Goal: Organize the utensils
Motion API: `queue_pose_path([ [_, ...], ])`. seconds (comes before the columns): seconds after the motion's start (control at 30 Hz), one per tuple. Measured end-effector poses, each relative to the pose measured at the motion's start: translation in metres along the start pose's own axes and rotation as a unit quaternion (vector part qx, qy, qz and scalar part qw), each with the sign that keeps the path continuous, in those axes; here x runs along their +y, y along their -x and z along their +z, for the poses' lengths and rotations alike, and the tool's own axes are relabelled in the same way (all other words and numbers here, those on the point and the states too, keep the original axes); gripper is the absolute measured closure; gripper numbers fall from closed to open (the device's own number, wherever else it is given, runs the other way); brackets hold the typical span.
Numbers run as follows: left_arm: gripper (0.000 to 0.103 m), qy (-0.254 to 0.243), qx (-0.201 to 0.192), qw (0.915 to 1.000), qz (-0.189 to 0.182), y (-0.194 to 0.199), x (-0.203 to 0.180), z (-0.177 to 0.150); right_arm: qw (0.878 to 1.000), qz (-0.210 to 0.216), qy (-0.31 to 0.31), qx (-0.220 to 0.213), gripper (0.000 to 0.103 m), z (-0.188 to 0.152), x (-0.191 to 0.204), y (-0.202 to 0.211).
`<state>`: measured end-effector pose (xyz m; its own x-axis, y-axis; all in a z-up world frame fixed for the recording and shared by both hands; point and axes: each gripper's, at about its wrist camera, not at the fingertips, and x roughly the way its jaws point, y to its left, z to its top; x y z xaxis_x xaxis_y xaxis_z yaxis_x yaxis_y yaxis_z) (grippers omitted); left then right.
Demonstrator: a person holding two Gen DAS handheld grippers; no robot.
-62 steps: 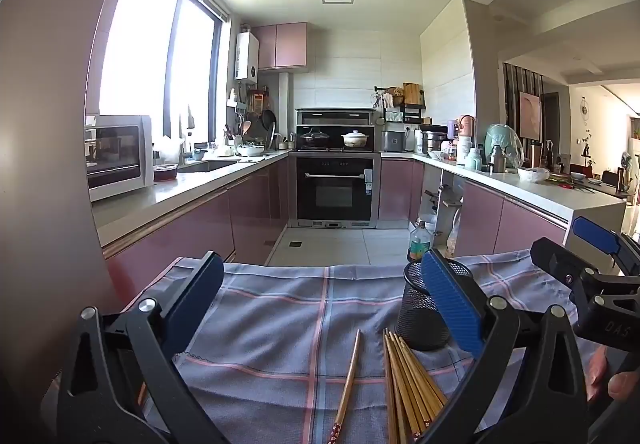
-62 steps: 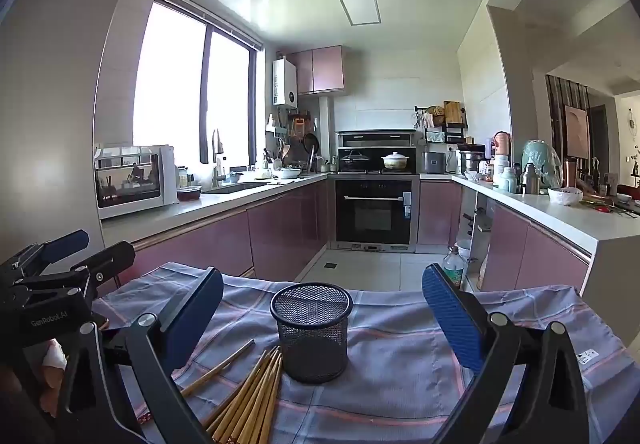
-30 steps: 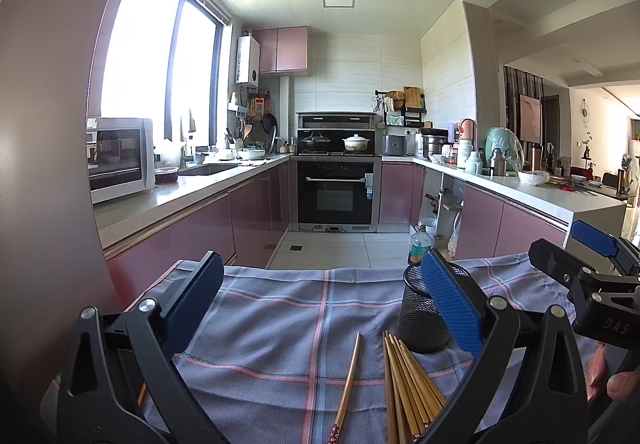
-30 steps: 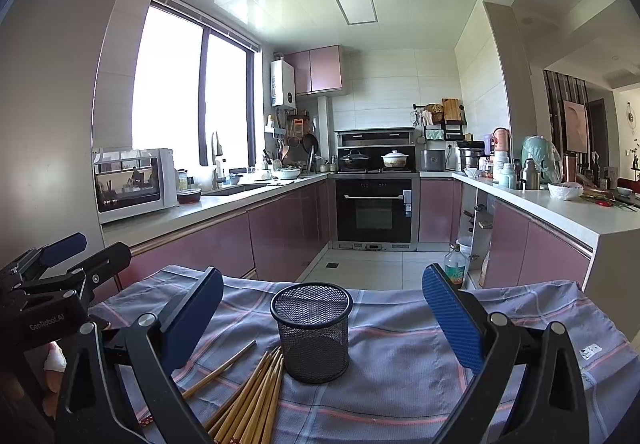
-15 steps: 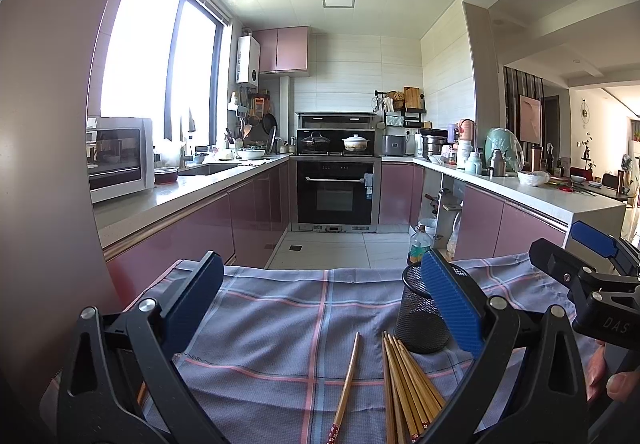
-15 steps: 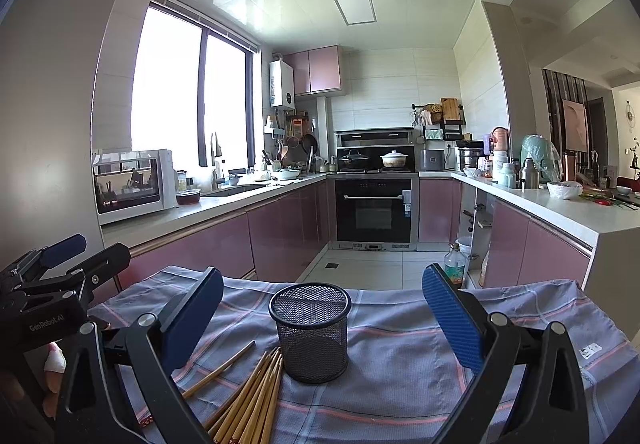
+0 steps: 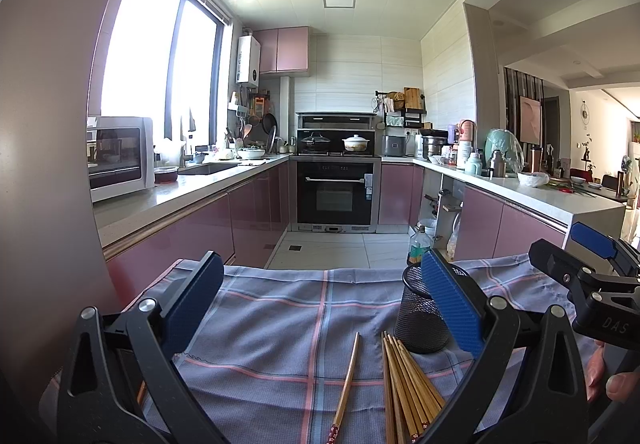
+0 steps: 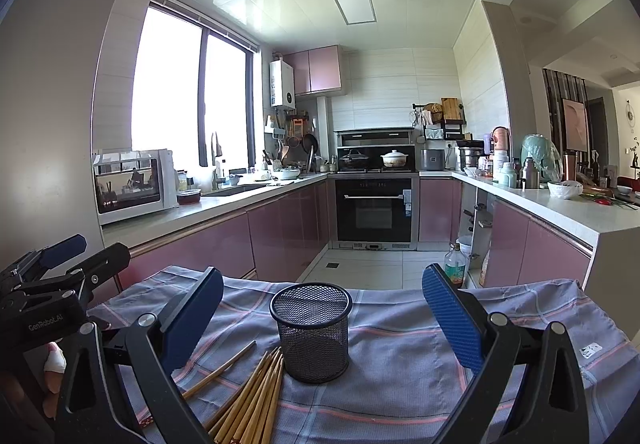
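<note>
Left gripper (image 7: 322, 300): blue-padded jaws spread wide, nothing held or touched, hovering over the grey-blue checked cloth with pink stripes (image 7: 280, 308). Right gripper (image 8: 322, 308): jaws equally wide, empty, black wire-mesh cylindrical cup (image 8: 311, 330) framed between them, not contacted. Cup is seen upright near the cloth's middle. Bundle of brown wooden chopsticks (image 8: 252, 400) lies flat toward the near edge, tips just beside the cup base; contact cannot be told. One separate brown chopstick with a red patterned end (image 7: 346, 384) lies left of the bundle. Readable text: "GenRobot.AI" on the left gripper body in the right wrist view, "DAS" on the right gripper body in the left wrist view.
</note>
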<state>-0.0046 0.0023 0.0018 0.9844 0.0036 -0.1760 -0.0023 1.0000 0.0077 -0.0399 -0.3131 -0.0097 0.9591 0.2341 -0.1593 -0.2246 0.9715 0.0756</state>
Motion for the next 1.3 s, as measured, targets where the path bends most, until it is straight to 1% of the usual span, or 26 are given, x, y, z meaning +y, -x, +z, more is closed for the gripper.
queue_pose_path([
  [1.1,0.006,0.001,0.000,1.0000,-0.001,0.003,0.000,0.003,1.000,0.007,-0.003,0.002,0.007,0.003,0.000,-0.003],
  [1.2,0.006,0.002,0.005,1.0000,-0.002,0.000,0.000,0.004,1.000,0.018,-0.010,0.014,0.007,0.001,-0.003,-0.007],
  [1.3,0.006,0.000,0.018,0.9998,0.001,-0.007,0.003,0.001,0.999,0.029,-0.018,0.038,0.007,-0.006,-0.006,-0.013],
])
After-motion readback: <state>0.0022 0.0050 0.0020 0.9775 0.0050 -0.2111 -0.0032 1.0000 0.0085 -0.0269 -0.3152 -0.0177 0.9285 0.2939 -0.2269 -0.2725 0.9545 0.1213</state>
